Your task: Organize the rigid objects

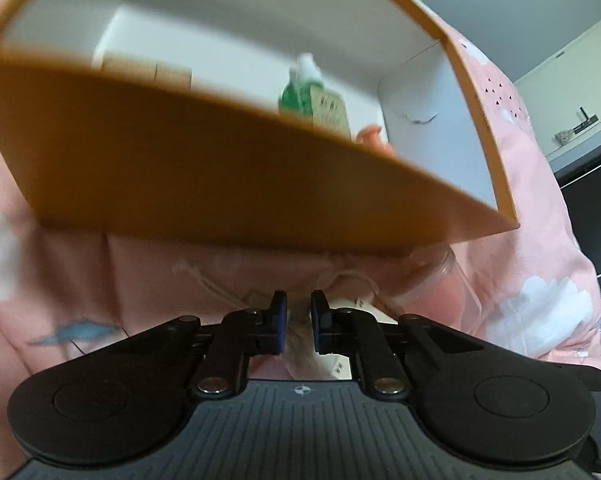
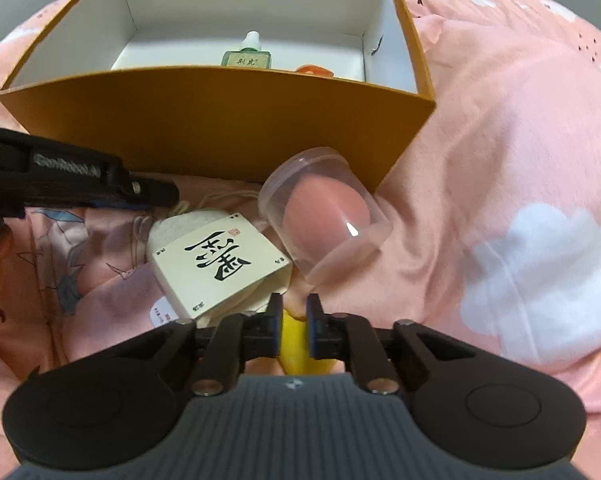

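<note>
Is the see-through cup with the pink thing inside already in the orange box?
No, the clear cup lies tipped on the pink bedding just outside the orange box, which holds a green bottle.

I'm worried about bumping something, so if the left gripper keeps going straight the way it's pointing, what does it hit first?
Probably the cream drawstring pouch lying right ahead of the left gripper; beyond that comes the orange box wall. Depth is unclear.

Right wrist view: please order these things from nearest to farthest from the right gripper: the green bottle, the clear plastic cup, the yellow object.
1. Yellow object: between the jaws of the right gripper.
2. Clear plastic cup: lying on its side just ahead, slightly right.
3. Green bottle: farthest, inside the orange box.
</note>
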Available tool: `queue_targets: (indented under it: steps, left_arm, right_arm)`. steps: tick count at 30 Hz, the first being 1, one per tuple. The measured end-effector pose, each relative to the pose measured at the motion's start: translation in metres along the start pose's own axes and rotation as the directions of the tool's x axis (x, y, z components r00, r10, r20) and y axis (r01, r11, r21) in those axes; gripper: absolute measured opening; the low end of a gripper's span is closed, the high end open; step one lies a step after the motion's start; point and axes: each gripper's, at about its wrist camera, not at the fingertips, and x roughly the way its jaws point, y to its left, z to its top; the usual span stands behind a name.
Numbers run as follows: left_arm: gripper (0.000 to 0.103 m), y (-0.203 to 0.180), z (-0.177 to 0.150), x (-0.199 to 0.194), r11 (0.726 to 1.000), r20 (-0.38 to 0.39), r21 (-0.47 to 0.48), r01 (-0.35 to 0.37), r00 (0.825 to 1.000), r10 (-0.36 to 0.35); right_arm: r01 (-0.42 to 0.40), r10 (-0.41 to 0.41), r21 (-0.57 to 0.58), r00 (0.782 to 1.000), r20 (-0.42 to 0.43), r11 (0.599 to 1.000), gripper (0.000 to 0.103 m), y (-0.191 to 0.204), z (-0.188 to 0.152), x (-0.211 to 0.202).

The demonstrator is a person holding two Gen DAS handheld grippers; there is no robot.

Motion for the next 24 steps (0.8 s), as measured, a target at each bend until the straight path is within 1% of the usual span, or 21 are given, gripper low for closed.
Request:
queue_targets:
  steps: [2,5,8,11,12,14,15,17,20,22,24]
  left_arm:
    - [0.013,0.004,0.0,0.001,1.0,-0.009,-0.016,0.025,1.0,-0.026]
    - [0.012,0.007,-0.004,0.0,0.996,-0.034,-0.04,0.077,0.996,-0.079]
    - [0.012,0.009,-0.01,0.001,0.989,-0.073,-0.074,0.125,0.989,-0.131]
    - [0.011,0.005,-0.015,0.0,0.986,-0.091,-0.076,0.148,0.984,-0.154]
    - [0.008,0.003,-0.017,0.0,0.986,-0.09,-0.068,0.152,0.983,-0.158]
    - [0.008,0.001,-0.018,0.0,0.975,-0.098,-0.093,0.202,0.973,-0.211]
    - [0.007,0.001,-0.018,0.0,0.977,-0.094,-0.09,0.193,0.975,-0.202]
    - [0.006,-0.001,-0.019,-0.004,0.986,-0.073,-0.064,0.154,0.985,-0.158]
    - [0.007,0.003,-0.019,-0.007,0.987,-0.049,-0.075,0.142,0.988,-0.146]
    - [0.007,0.004,-0.019,-0.008,0.992,-0.045,-0.061,0.108,0.993,-0.111]
    - [0.007,0.004,-0.019,-0.006,0.997,-0.047,-0.051,0.064,0.997,-0.066]
  right_arm:
    - [0.041,-0.041,-0.028,0.999,0.007,0.999,0.008,0.005,0.001,0.001]
    - [0.05,-0.049,-0.054,0.998,0.027,0.997,0.008,0.011,0.003,0.001]
    - [0.084,-0.081,-0.083,0.996,0.035,0.993,0.005,0.016,0.003,0.0]
    - [0.125,-0.12,-0.108,0.992,0.05,0.986,0.0,0.021,0.003,-0.003]
    - [0.143,-0.136,-0.125,0.989,0.059,0.982,0.0,0.024,0.003,-0.005]
    - [0.173,-0.161,-0.183,0.984,0.079,0.968,0.0,0.034,0.003,-0.005]
    - [0.168,-0.155,-0.201,0.985,0.08,0.965,0.0,0.037,0.003,-0.004]
    - [0.157,-0.145,-0.182,0.987,0.075,0.971,0.0,0.033,0.004,-0.006]
    - [0.144,-0.139,-0.091,0.989,0.057,0.985,0.001,0.013,0.003,-0.008]
    - [0.129,-0.127,-0.025,0.989,0.072,0.991,0.001,0.002,0.001,-0.016]
    - [0.116,-0.116,0.008,0.989,0.096,0.993,0.001,-0.002,0.001,-0.021]
